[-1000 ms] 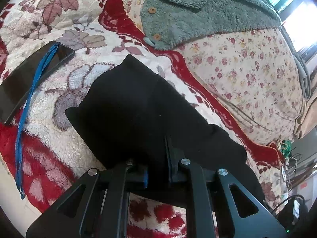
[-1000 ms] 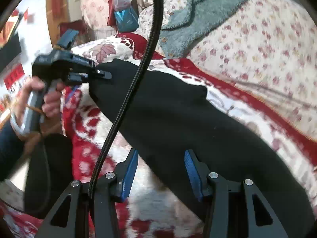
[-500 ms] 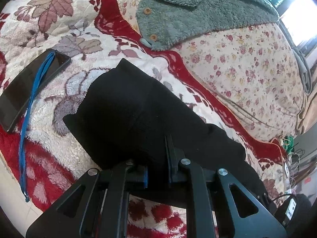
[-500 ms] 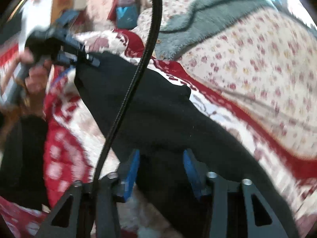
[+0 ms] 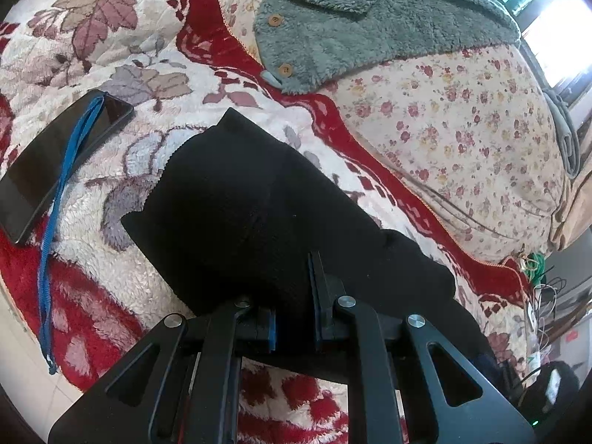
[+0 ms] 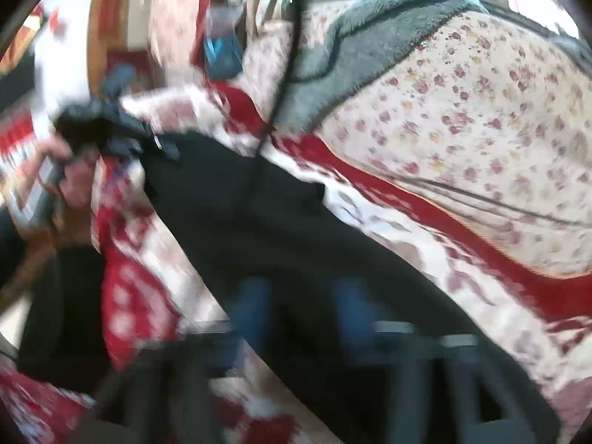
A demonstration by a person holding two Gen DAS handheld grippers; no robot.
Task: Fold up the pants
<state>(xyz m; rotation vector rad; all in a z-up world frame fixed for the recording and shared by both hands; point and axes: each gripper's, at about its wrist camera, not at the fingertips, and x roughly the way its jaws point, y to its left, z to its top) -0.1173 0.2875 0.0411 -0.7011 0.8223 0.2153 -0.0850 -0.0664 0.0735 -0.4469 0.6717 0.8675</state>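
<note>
While black pants (image 5: 259, 199) lay mid-frame across the fleece blanket (image 5: 122, 266), the left gripper (image 5: 292, 296) clenched their near edge; right gripper (image 6: 303, 310), lower centre, blurred, grip undeterminable.

Bed with red-and-cream leaf-patterned fleece blanket (image 5: 122, 170), bearing: black pants (image 5: 259, 199) laid lengthwise, dark phone (image 5: 55, 159) with blue strap (image 5: 55, 218), floral quilt (image 5: 462, 129), grey-green buttoned fleece garment (image 5: 370, 18).
</note>
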